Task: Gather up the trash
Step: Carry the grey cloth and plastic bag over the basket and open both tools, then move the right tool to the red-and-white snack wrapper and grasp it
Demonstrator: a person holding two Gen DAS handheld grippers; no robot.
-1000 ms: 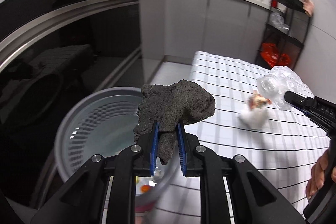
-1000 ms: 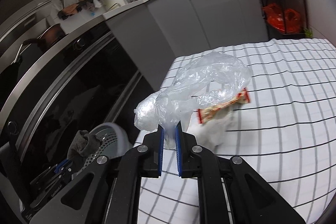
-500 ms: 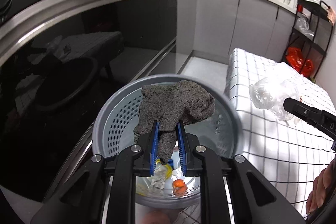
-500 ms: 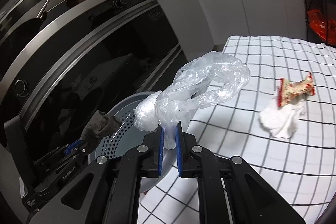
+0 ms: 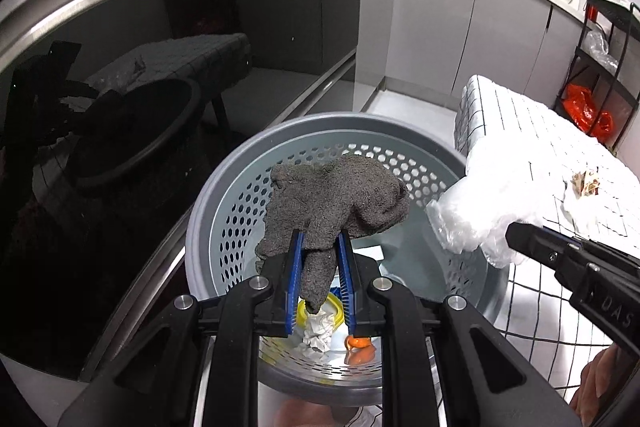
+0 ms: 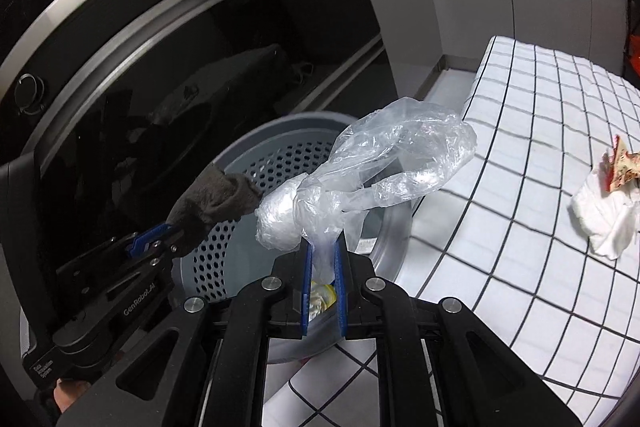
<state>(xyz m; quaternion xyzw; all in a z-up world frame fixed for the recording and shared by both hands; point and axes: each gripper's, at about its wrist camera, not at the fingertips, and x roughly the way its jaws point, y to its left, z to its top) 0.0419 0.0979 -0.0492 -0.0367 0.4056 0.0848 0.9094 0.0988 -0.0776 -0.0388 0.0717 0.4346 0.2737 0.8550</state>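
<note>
While left tongs (image 5: 319,259) pinch grey cloth (image 5: 336,203), right view alone shows right tongs (image 6: 323,259) pinching plastic bag (image 6: 384,171)

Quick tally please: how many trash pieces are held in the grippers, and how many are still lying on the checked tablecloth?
Held in the grippers: 2, grey cloth in the left gripper, clear plastic bag in the right gripper
On the tablecloth: 2, white tissue, red printed wrapper
Total: 4

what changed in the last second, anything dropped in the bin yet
Nothing dropped yet. Both grippers swung from the checked table over to the grey bin: the left gripper now holds the dark cloth above its opening, and the right gripper brings the clear plastic bag to its rim. Grips are unchanged; the wrapper and tissue stay on the table.
</note>
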